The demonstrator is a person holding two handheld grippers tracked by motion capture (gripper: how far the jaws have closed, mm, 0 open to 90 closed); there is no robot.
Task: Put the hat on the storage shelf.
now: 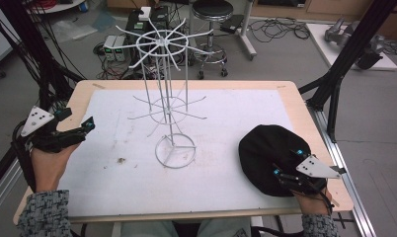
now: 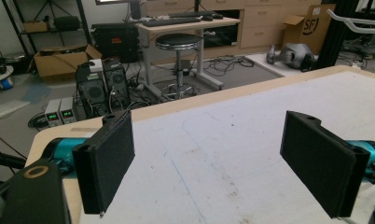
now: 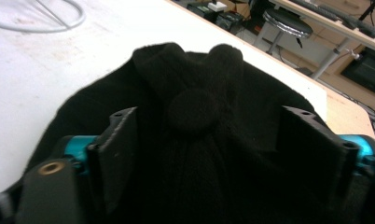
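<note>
A black knit hat (image 1: 266, 154) lies on the white mat (image 1: 216, 123) at the right front of the table. My right gripper (image 1: 288, 163) is open over the hat's near side. In the right gripper view the jaws stand wide on either side of the hat (image 3: 195, 112), whose round top button faces the camera. A white wire rack (image 1: 168, 98) with spoke arms stands upright at the middle of the mat. My left gripper (image 1: 77, 123) hangs open over the table's left edge; in the left gripper view its jaws (image 2: 209, 158) hold nothing above the bare mat.
The wooden table (image 1: 295, 98) has edges close to both hands. On the floor beyond stand a round stool (image 1: 212, 15), electronics boxes (image 1: 117, 47) and cables. Black frame posts (image 1: 344, 59) rise at the right and left.
</note>
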